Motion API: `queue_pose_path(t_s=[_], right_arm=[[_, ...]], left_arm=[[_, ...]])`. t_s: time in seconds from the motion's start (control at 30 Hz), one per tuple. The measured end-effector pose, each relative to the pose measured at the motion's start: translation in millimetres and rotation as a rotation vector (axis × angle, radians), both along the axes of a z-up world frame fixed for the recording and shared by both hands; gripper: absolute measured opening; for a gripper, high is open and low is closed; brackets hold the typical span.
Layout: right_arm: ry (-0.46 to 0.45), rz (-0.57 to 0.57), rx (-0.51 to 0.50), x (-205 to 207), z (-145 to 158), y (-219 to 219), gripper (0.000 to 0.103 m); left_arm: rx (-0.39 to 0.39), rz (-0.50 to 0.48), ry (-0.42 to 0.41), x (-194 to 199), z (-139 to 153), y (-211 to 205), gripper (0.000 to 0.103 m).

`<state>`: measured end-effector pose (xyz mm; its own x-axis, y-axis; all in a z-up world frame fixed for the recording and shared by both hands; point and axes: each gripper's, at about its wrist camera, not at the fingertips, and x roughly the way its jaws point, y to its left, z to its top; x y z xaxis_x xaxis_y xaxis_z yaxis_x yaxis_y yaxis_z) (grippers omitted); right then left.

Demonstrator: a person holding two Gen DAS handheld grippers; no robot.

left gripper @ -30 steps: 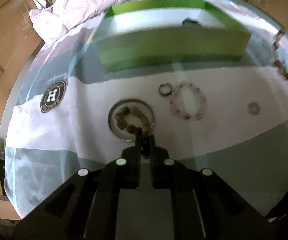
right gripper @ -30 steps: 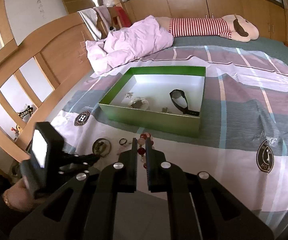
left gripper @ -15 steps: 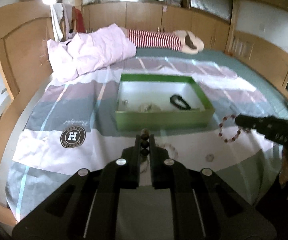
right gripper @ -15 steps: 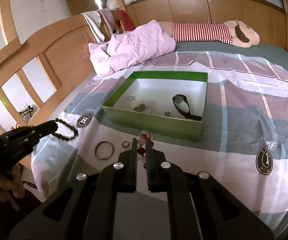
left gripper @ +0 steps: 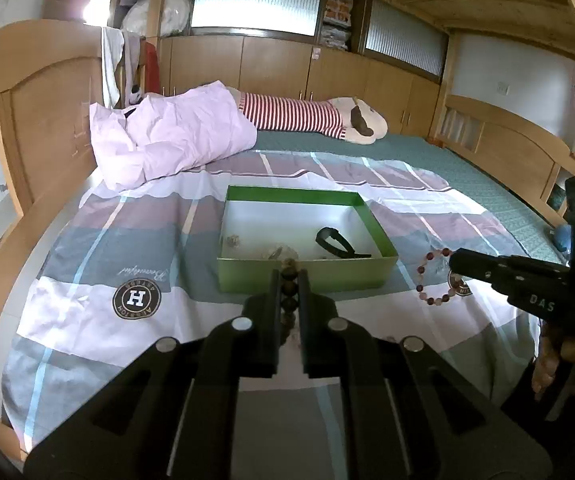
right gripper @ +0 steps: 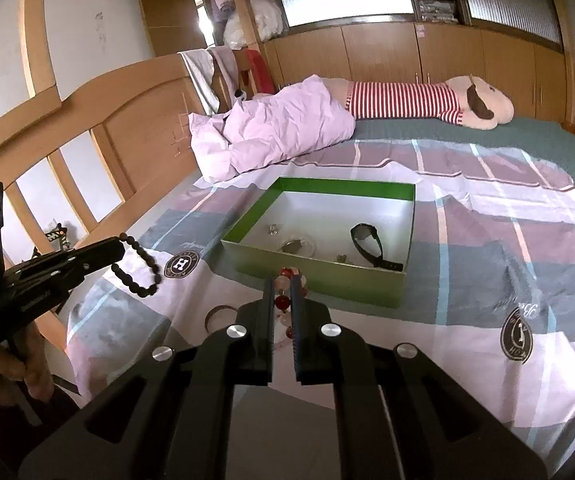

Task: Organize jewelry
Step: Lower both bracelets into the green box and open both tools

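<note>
The green box (right gripper: 319,276) stands on the bed's striped sheet (right gripper: 487,248). To the left of the box, the left gripper (right gripper: 121,246) has its jaws pinching a dark bead bracelet (right gripper: 143,268), which hangs above the sheet. A metal bangle (right gripper: 219,314) lies on the sheet before the box. Just in front of the box, the right gripper (right gripper: 282,280) has its jaws pinching a red and pink bead bracelet (right gripper: 287,300). Inside the box, a black watch (right gripper: 367,244) lies at the right.

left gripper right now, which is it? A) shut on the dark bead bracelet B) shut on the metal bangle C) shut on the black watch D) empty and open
A: the left gripper is clamped on the dark bead bracelet, which dangles from it above the bedsheet.
</note>
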<state>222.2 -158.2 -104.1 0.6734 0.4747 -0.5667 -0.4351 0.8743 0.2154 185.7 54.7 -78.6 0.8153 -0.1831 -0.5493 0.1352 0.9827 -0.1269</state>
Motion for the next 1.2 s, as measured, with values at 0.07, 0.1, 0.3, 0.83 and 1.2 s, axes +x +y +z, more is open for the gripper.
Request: queue_pose_path(t_s=[0.07,0.1,0.3,0.83,1.2], right_arm=[[0.001,-0.003,0.001,0.5,-0.4,-0.5,0.007],[0.0,-0.003,0.0,1.0,-0.7,-0.4,0.007],[-0.001,0.003,-0.002,0.2,-1.1,0.1,0.007],[0.002,0.007,-0.004,-1.6,-0.1,1.5,0.007],[0.008,0.014,0.003,-2.8,1.3,4.0,0.007]], left_arm=[[-0.005,-0.001,0.001,0.8,-0.3,1.1,0.008],[-0.007,-0.001,0.0,0.4,-0.2,1.6,0.008],[-0.007,-0.002,0.004,-0.2,-0.5,2.8,0.008],[-0.007,-0.003,0.02,3.4,-5.1,0.3,0.008],[-0.003,-0.007,0.028,5.1,-9.7,-1.0,0.008]])
